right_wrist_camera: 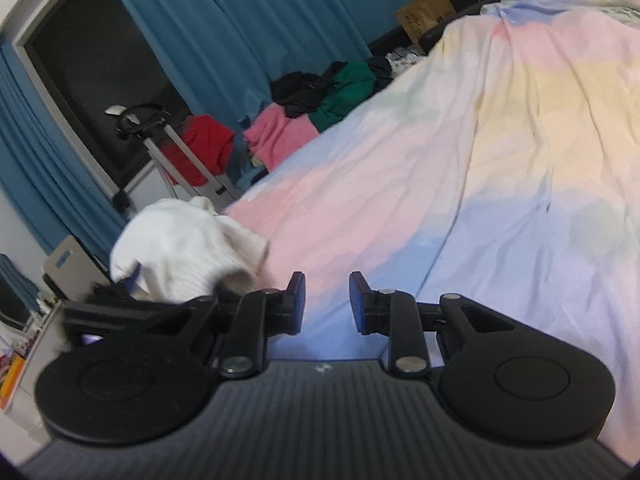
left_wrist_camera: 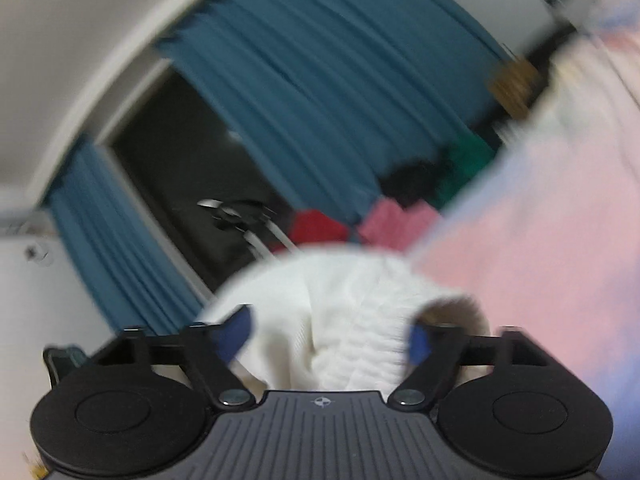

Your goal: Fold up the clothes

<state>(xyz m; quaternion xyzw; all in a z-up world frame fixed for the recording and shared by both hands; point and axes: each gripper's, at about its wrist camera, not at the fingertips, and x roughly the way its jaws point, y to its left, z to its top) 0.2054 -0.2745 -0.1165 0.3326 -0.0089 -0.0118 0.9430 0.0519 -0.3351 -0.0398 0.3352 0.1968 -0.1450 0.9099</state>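
A white ribbed knit garment point(left_wrist_camera: 352, 320) lies bunched between the fingers of my left gripper point(left_wrist_camera: 328, 336), whose jaws stand wide apart around it; the view is blurred. In the right wrist view the same white garment point(right_wrist_camera: 188, 248) sits at the left, by the edge of the pastel bedspread point(right_wrist_camera: 460, 160), with the left gripper's dark body under it. My right gripper point(right_wrist_camera: 327, 300) is open and empty, hovering over the bedspread to the right of the garment.
A pile of clothes lies at the bed's far side: red point(right_wrist_camera: 200, 148), pink point(right_wrist_camera: 276, 136), green point(right_wrist_camera: 344, 96) and black point(right_wrist_camera: 300, 88). Blue curtains point(right_wrist_camera: 224, 32) and a dark window point(right_wrist_camera: 92, 72) stand behind. A cardboard box point(right_wrist_camera: 426, 14) sits far back.
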